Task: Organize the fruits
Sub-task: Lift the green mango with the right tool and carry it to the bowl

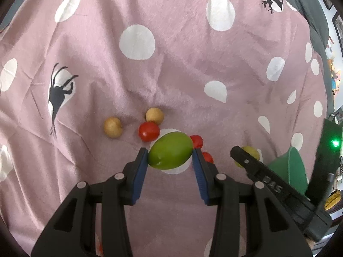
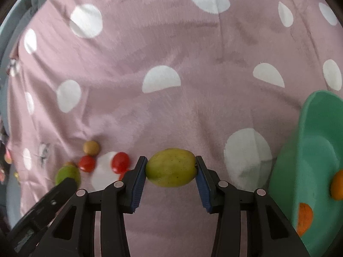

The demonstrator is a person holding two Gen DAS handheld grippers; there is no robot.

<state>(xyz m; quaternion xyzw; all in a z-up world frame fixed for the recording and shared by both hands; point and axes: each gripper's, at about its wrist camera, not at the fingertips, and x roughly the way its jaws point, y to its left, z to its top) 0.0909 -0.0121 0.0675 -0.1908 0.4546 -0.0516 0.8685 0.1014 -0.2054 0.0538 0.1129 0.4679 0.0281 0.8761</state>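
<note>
Fruits: I see my left tool (image 1: pixel 170 157) clamped on a smooth bright-green mango (image 1: pixel 170 151) above the pink dotted blanket (image 1: pixel 182 64). My right tool (image 2: pixel 170 167) grips a yellow-green speckled mango (image 2: pixel 170 167), with the green bowl (image 2: pixel 308 141) to its right.

A smooth green mango (image 1: pixel 170 151) lies lengthwise between the left gripper's blue fingers (image 1: pixel 141 167). A yellow-green speckled mango (image 2: pixel 171 167) sits clamped between the right gripper's fingers (image 2: pixel 201 180). Three red tomatoes (image 1: pixel 149 131) and two tan round fruits (image 1: pixel 113 127) lie clustered nearby on the pink blanket. Two orange fruits (image 2: pixel 337 184) rest in the green bowl (image 2: pixel 310 150).
</note>
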